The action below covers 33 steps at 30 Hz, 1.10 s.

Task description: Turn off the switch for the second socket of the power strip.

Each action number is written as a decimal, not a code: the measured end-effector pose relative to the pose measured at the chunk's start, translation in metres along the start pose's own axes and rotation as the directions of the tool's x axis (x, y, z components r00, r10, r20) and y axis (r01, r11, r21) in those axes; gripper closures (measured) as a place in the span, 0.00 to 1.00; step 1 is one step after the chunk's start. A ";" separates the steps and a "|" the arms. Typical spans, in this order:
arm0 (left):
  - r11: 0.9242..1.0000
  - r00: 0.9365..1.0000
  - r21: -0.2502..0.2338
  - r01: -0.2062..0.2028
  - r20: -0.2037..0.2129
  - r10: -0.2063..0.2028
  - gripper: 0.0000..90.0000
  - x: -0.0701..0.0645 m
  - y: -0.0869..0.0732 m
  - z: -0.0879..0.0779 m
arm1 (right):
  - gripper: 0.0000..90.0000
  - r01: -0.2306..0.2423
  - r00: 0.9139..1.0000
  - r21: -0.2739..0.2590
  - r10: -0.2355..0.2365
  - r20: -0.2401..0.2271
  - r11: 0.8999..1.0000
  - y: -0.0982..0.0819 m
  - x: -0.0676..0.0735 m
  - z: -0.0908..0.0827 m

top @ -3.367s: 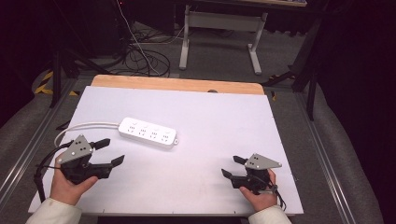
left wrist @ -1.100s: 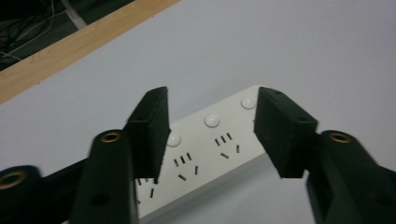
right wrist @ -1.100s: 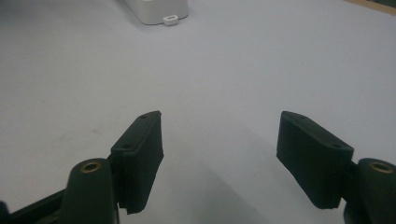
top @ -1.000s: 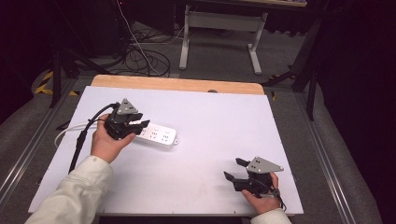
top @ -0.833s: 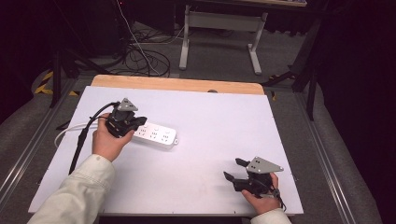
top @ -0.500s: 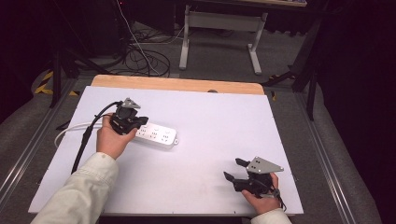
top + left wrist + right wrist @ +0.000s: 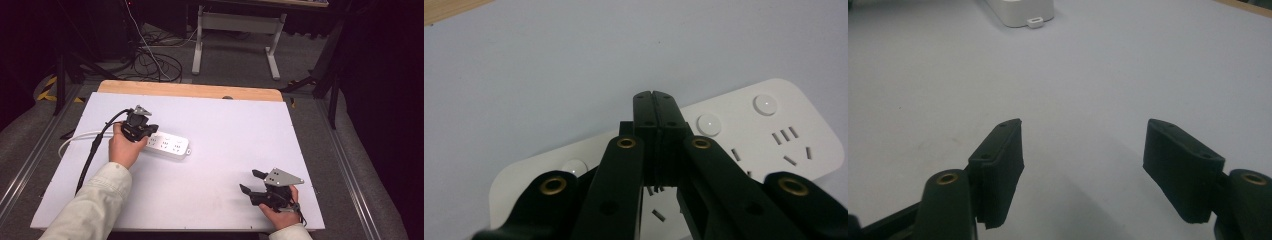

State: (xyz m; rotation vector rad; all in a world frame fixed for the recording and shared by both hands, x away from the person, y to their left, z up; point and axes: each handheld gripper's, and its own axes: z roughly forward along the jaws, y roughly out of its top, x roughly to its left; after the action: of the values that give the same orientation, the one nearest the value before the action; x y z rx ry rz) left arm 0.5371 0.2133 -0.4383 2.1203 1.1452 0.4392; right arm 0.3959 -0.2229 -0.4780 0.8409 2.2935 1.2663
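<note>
- Left gripper [image 7: 655, 100]: jaws pressed together, nothing between them, tips poised over the strip [image 7: 724, 135] beside a round button [image 7: 708, 122].
- Right gripper [image 7: 1083, 150]: jaws wide apart, empty, resting near the table's [image 7: 240, 135] front right corner, well apart from the strip.
- Strip lying flat at table's left-centre, white cord [image 7: 75, 140] trailing off left.
- Step in hand, by judgement: pressing a switch button with closed tips.
- Next: a short straight push down, centred on the button; risk of sliding off or shoving the strip.
</note>
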 end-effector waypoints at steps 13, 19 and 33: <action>0.999 1.000 0.043 0.015 -0.007 -0.015 1.00 0.001 -0.002 0.009 | 0.37 0.000 1.000 0.001 0.000 -0.002 1.000 0.000 0.000 0.000; 0.998 1.000 0.055 0.022 -0.001 -0.022 1.00 0.002 -0.002 0.011 | 0.37 -0.001 1.000 0.002 0.001 -0.006 1.000 0.000 -0.001 0.000; 0.998 1.000 0.055 0.005 -0.001 -0.005 1.00 0.000 -0.004 0.014 | 0.37 -0.005 1.000 0.001 0.005 -0.007 1.000 -0.001 -0.002 0.000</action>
State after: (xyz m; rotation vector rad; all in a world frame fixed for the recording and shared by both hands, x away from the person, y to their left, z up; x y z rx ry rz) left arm 0.5428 0.2096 -0.4509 2.1646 1.1747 0.4106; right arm 0.3965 -0.2245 -0.4784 0.8451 2.2984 1.2724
